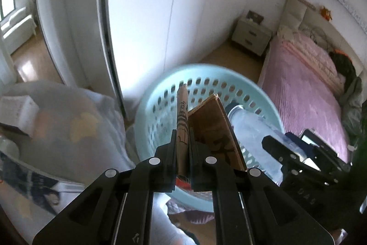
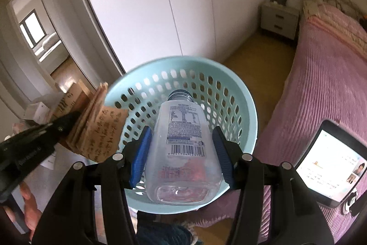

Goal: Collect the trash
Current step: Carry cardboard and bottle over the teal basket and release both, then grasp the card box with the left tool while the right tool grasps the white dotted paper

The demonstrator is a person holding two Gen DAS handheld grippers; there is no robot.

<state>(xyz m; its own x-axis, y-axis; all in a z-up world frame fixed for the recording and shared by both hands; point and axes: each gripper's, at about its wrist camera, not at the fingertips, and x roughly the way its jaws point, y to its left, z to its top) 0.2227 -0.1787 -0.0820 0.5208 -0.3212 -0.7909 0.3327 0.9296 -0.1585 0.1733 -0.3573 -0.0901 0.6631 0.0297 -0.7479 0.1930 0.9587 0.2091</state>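
A clear plastic bottle (image 2: 183, 153) with a printed label and barcode points cap-first into a light blue perforated basket (image 2: 243, 93). Beside it, folded brown cardboard (image 1: 182, 130) with black print hangs over the basket's rim.

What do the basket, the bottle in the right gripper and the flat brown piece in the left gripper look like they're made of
Basket: moulded plastic, smooth pale blue, with rows of punched holes. Bottle: clear plastic, likely; see-through walls, printed label with a barcode. Flat brown piece: cardboard by its look, matte brown with dark printing, layered edges.
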